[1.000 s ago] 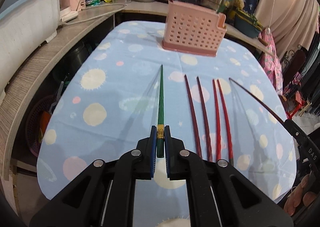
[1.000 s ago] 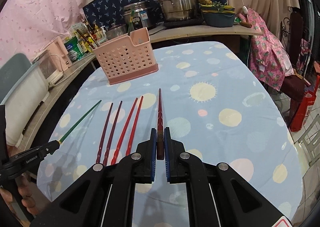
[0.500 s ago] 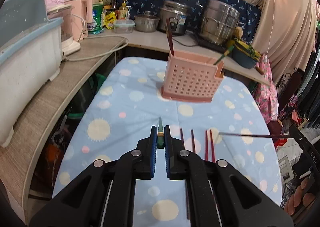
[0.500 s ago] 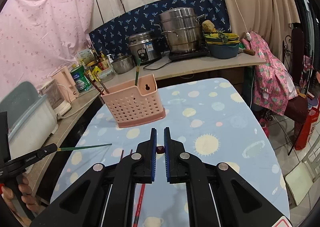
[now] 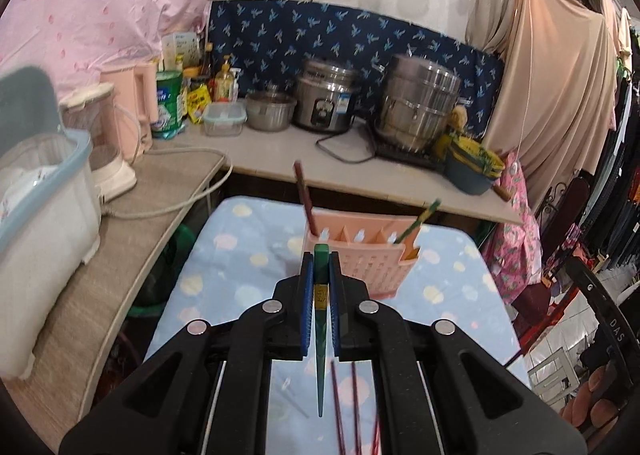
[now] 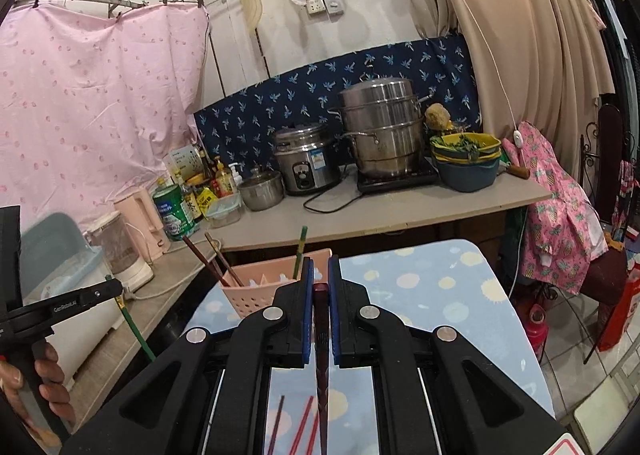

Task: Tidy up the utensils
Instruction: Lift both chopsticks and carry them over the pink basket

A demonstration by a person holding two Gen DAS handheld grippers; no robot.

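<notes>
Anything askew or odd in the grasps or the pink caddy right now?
Nothing damaged or spilled. Both grippers hold chopsticks pointing down: left gripper clamps the green chopstick, right gripper the dark red chopstick. In the pink caddy, the chopsticks lean outward rather than standing straight. Red chopsticks remain on the table.

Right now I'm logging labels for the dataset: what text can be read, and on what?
"GenRobot.AI": left gripper, on its arm.
"DAS": right gripper's black arm, cut off at the edge.
Green can, yellow packet, rice cooker labels: too small to read.
</notes>
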